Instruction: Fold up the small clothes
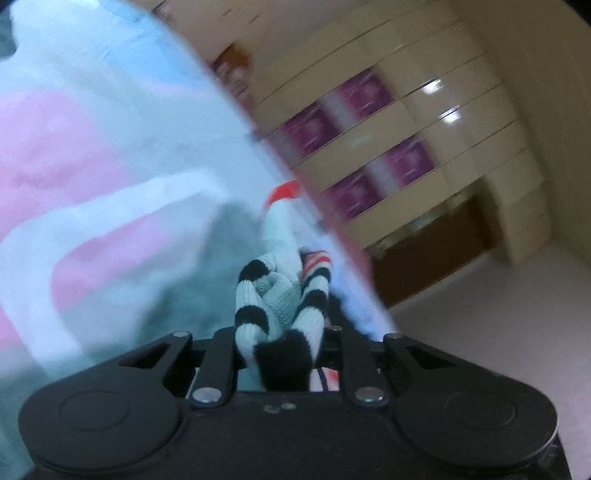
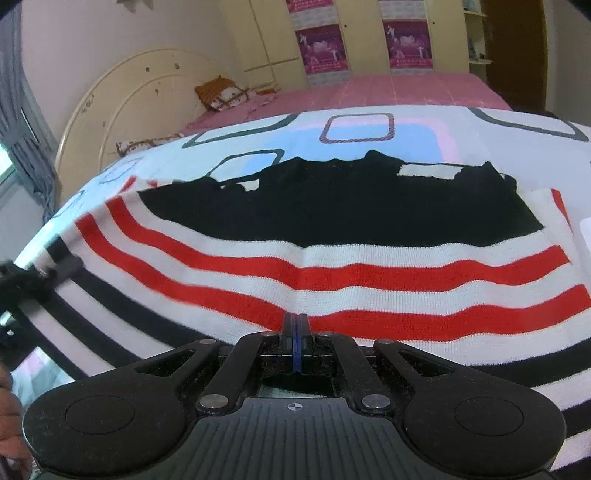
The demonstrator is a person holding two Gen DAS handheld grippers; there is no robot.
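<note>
A knit sweater [image 2: 332, 273] with red, white and black stripes and a large black patch lies spread flat on a patterned bedspread [image 2: 369, 147]. My right gripper [image 2: 295, 321] is shut, blue pads pressed together, its tips at the sweater's near edge where a crease runs up the fabric; no cloth shows between the pads. In the left wrist view a bunched fold of the sweater [image 1: 255, 295] sits between the jaws of my left gripper [image 1: 282, 332], which is shut on it and hides its fingertips. That left gripper [image 2: 44, 275] appears blurred at the sweater's left edge.
The bedspread [image 1: 110, 147] covers a bed with a pink sheet [image 2: 406, 88], a cream headboard [image 2: 122, 107] and an orange pillow [image 2: 218, 92]. A cream wardrobe [image 2: 362, 33] with purple posters stands behind. A person's hand [image 2: 7, 406] shows at the lower left.
</note>
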